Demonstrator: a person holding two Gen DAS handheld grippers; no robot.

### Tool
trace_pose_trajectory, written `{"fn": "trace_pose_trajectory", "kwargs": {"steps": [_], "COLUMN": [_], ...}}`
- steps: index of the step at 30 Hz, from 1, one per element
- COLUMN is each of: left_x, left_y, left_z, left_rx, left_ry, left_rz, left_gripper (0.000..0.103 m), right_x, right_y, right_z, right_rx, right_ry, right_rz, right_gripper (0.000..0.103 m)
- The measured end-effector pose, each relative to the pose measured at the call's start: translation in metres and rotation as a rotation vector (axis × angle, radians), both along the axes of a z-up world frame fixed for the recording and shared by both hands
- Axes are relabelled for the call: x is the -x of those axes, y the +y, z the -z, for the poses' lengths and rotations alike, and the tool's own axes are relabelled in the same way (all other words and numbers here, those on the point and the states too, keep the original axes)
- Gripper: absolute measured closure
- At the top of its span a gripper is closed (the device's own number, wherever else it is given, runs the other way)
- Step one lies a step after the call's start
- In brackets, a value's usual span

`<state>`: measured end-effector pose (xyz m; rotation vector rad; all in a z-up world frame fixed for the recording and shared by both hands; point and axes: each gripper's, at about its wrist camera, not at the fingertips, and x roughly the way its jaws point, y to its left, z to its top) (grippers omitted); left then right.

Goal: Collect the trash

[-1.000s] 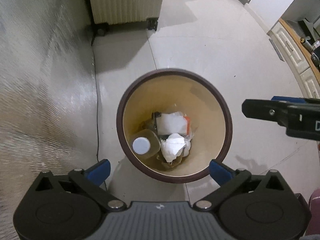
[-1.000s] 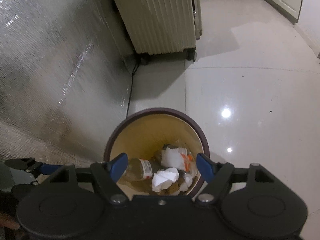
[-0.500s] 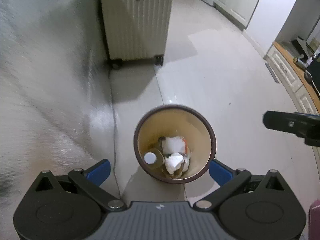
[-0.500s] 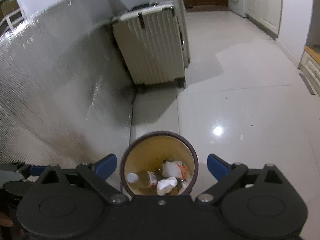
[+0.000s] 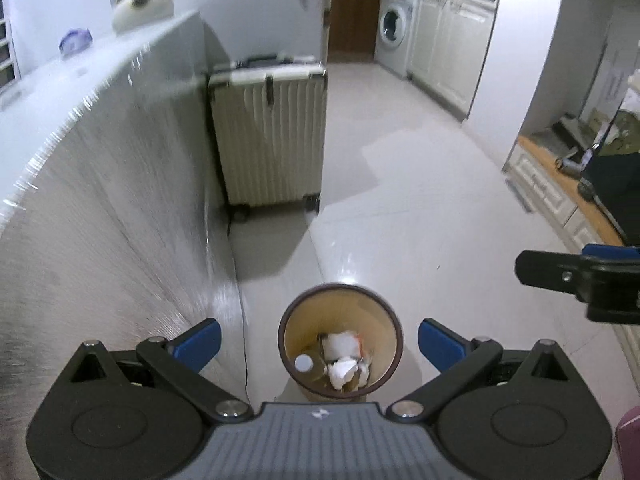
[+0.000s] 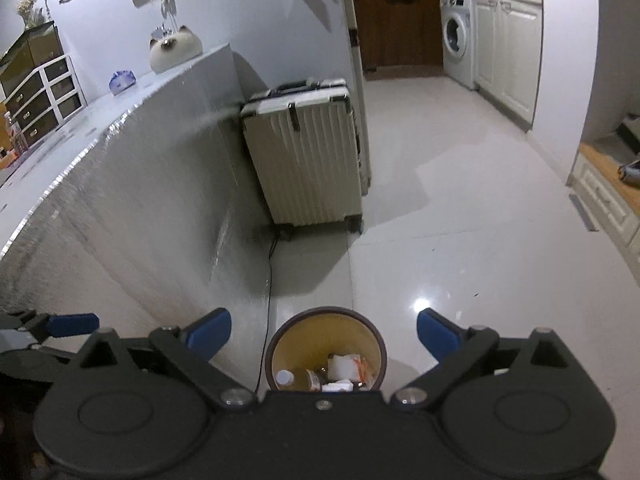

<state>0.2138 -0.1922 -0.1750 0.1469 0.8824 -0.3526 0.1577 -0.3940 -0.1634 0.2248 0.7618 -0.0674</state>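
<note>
A round bin (image 5: 340, 292) with a dark rim and tan inside stands on the floor beside a silver counter wall. It holds a plastic bottle (image 5: 303, 363), crumpled white paper (image 5: 341, 372) and a white and orange wrapper (image 5: 340, 344). The bin also shows in the right wrist view (image 6: 326, 316). My left gripper (image 5: 318, 338) is open and empty, high above the bin. My right gripper (image 6: 324, 332) is open and empty, also high above it. The right gripper's finger shows at the right edge of the left wrist view (image 5: 560, 276).
A cream ribbed suitcase (image 5: 270, 140) stands behind the bin against the silver counter wall (image 5: 112, 208). A black cable (image 6: 267, 296) runs along the floor by the wall. White cabinets and a washing machine (image 6: 456, 32) stand at the far right. A low cabinet (image 5: 560, 196) lines the right side.
Both grippers have risen well away from the bin, which looks much smaller now. The counter top, suitcase and far kitchen have come into view. Both grippers stay open.
</note>
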Motion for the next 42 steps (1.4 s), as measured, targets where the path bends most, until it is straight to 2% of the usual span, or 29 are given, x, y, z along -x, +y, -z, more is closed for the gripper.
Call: {"fn": "trace_pose_trajectory", "kwargs": {"steps": [7, 10, 18, 32, 42], "left_x": [0.031, 0.044, 0.072, 0.116, 0.134], "left_y": [0.027, 0.043, 0.078, 0.108, 0.111], "left_z": [-0.039, -0.055, -0.092, -0.101, -0.094], "left_rx": [0.008, 0.039, 0.057, 0.023, 0.015], "left_ry": [-0.07, -0.098, -0.157, -0.154, -0.129], "left_rz": [-0.037, -0.059, -0.108, -0.12, -0.109], "left_gripper": [0.0, 0.0, 0.0, 0.0, 0.0], "right_x": [0.029, 0.042, 0.077, 0.123, 0.144], "right_y": [0.021, 0.03, 0.053, 0.074, 0.088], "right_z": [-0.038, -0.052, -0.078, -0.09, -0.083], "right_rx": [0.029, 0.03, 0.062, 0.068, 0.075], "right_ry": [-0.046, -0.074, -0.109, -0.088, -0.059], "right_rz": [-0.002, -0.013, -0.005, 0.001, -0.007], "right_gripper": [0.003, 0.002, 0.001, 0.0, 0.0]}}
